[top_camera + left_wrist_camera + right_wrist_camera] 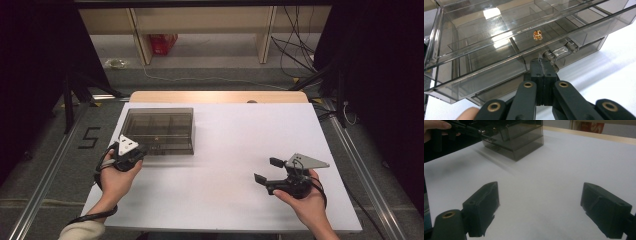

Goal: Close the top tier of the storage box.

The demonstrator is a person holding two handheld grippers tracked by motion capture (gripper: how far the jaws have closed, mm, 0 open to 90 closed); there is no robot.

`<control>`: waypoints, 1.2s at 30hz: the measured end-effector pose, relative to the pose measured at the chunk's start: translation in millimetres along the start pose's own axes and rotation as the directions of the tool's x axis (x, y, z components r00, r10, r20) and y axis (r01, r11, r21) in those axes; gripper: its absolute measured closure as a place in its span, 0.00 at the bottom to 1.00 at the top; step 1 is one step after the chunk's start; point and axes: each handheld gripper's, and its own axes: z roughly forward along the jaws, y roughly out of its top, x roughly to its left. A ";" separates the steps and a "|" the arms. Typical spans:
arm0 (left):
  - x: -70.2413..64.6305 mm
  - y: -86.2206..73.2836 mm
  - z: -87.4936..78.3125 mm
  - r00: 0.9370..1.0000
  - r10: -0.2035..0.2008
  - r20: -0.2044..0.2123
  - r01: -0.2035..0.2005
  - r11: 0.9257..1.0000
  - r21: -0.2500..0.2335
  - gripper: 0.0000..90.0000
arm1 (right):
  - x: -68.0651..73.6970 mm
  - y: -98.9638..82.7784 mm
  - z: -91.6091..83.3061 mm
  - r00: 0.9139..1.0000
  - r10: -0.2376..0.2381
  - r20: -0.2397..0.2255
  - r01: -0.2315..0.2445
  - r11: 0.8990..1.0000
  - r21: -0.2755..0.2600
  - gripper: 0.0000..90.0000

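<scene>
smoky plastic box (159,129) with drawers stands on the white tabletop (235,165), at its far left part. my left claw (543,65) is clenched with nothing between the jaws, just under the clear handle (560,52) of a drawer. my right claw (266,170) waits released, well apart. to do it well, i should hook the handle and pull straight, slowly, so the box does not slide.
</scene>
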 end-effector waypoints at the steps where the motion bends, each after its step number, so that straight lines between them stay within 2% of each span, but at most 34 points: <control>1: 0.2 0.4 0.6 1.000 0.000 -0.001 0.000 1.000 0.000 1.00 | 0.1 -0.1 0.1 1.000 0.000 0.001 0.000 1.000 -0.001 0.18; 16: 0.9 1.3 1.7 1.000 0.000 -0.005 0.000 1.000 -0.003 1.00 | 0.0 -0.3 0.3 1.000 0.003 0.001 -0.003 1.000 0.001 0.18; 36: 4.1 8.5 12.5 1.000 -0.008 -0.029 0.007 1.000 -0.018 1.00 | -0.3 -0.3 -0.2 1.000 0.000 0.003 0.000 1.000 0.001 0.18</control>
